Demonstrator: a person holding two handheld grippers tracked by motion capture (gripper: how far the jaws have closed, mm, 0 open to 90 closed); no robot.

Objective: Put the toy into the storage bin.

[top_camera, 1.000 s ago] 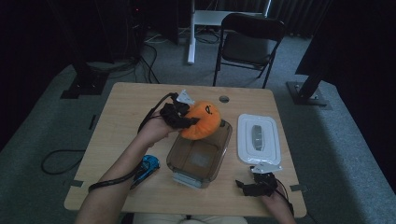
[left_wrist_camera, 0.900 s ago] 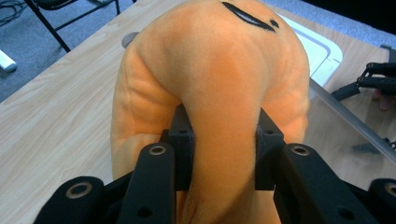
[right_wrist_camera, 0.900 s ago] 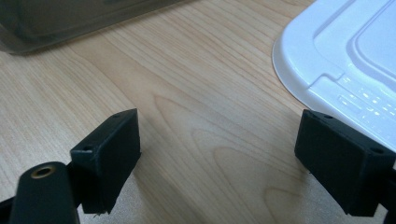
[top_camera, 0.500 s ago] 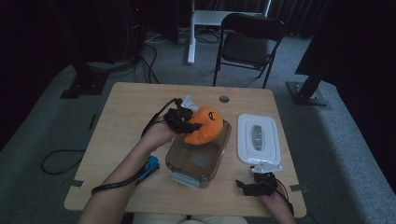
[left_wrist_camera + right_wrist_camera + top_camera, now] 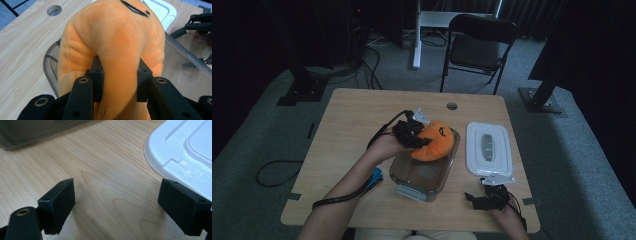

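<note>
left gripper [image 5: 119, 77] clamping orange plush [image 5: 435, 141], apparently over container [image 5: 412, 186] rim

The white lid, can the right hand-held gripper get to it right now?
Probably yes. The right hand-held gripper stands open and empty just beside the white lid, with bare table between them and nothing in the way.

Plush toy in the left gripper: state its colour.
Orange plush toy with black markings; clearest in the left gripper view.

Soft orange plush toy [image 5: 112, 42] with black stitched markings sits between the black left gripper [image 5: 119, 77] pads; beyond it, a smoky-grey see-through plastic container [image 5: 422, 172] and a white plastic lid [image 5: 488, 147].
</note>
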